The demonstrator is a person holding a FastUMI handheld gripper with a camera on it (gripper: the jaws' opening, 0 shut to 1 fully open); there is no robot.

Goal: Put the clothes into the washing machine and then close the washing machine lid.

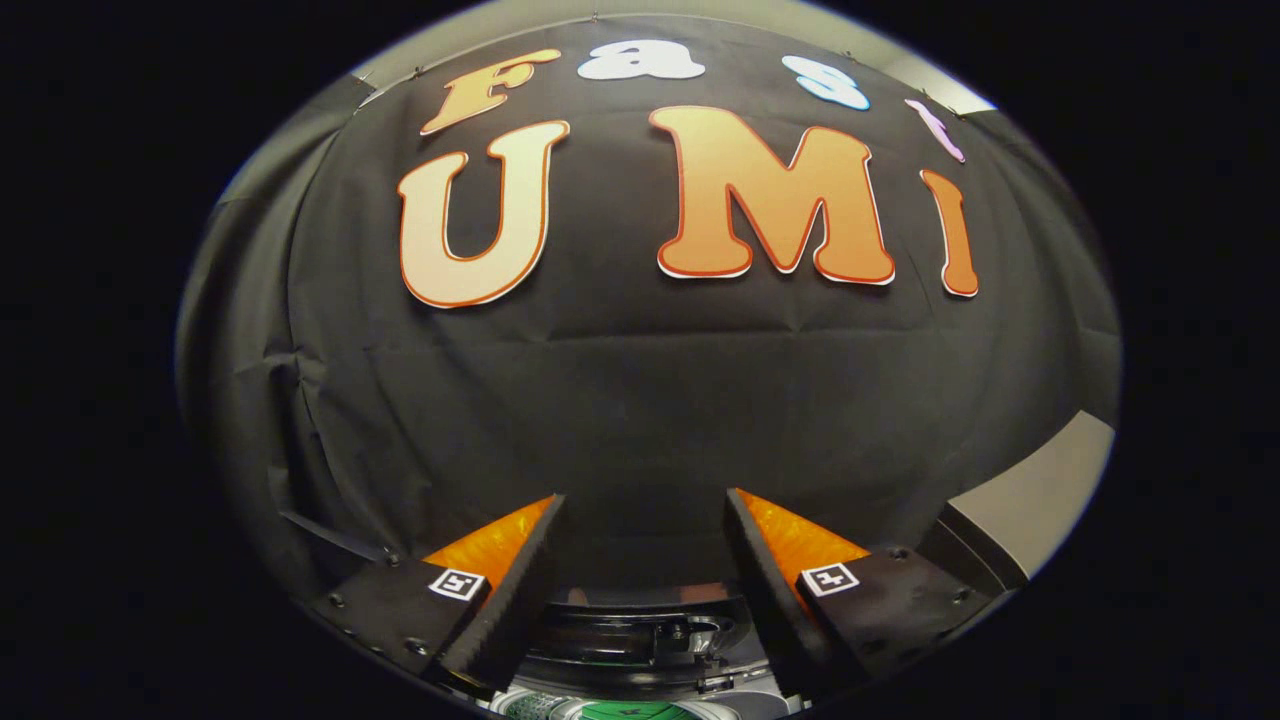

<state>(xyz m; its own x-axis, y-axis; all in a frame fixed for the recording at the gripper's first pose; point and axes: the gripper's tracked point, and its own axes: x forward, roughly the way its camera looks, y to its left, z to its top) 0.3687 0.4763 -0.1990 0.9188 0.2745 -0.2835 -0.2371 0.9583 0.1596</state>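
My gripper (pixel 645 500) is held high and points at the booth's black cloth wall. Its two fingers stand wide apart with nothing between them. Below and between the fingers a small part of the washing machine (pixel 640 640) shows: a dark rounded rim or lid part with a white body under it. At the very bottom, inside the machine's opening, lies a bit of green (pixel 630 711); I cannot tell whether it is cloth. No clothes are in the fingers.
A grey panel or table edge (pixel 1040 500) runs beyond the right finger. The black cloth wall stands close behind the machine.
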